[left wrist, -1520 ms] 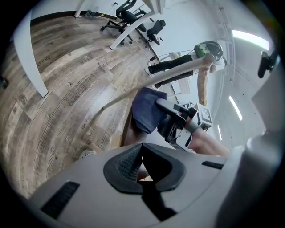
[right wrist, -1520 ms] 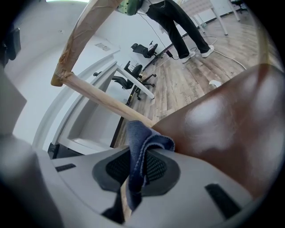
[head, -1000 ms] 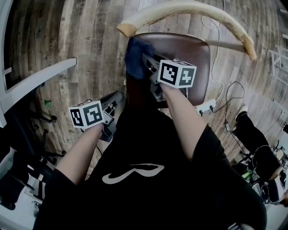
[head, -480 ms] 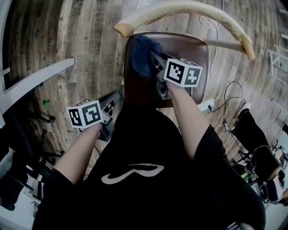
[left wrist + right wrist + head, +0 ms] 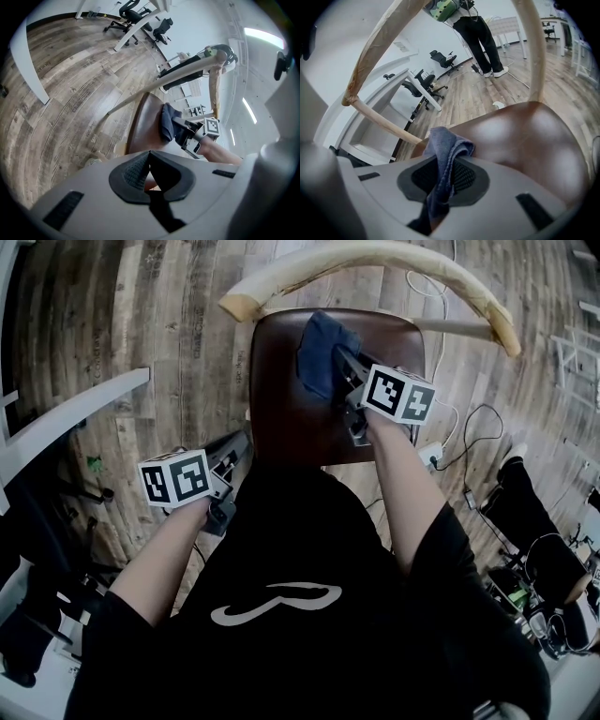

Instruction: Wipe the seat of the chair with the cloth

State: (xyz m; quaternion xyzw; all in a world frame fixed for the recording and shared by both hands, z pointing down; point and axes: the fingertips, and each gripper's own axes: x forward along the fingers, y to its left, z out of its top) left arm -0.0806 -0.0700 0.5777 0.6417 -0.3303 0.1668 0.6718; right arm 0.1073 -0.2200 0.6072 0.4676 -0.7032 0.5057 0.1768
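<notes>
Currently your right gripper [image 5: 440, 180] is pinching the soft, light cloth [image 5: 317, 357] by a fold against the chair seat [image 5: 281, 418]; it is probably bunching easily. Your left gripper [image 5: 149, 176] is hanging closed, empty.

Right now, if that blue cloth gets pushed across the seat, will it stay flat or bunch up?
Probably floppy: the cloth droops and folds where the right gripper pinches it. It may bunch sliding over the glossy seat. Likely light too.

Glossy seat [image 5: 291, 418], smooth pale-wood backrest [image 5: 380, 47], soft woven cloth [image 5: 319, 357], matt wooden floor [image 5: 178, 324].
</notes>
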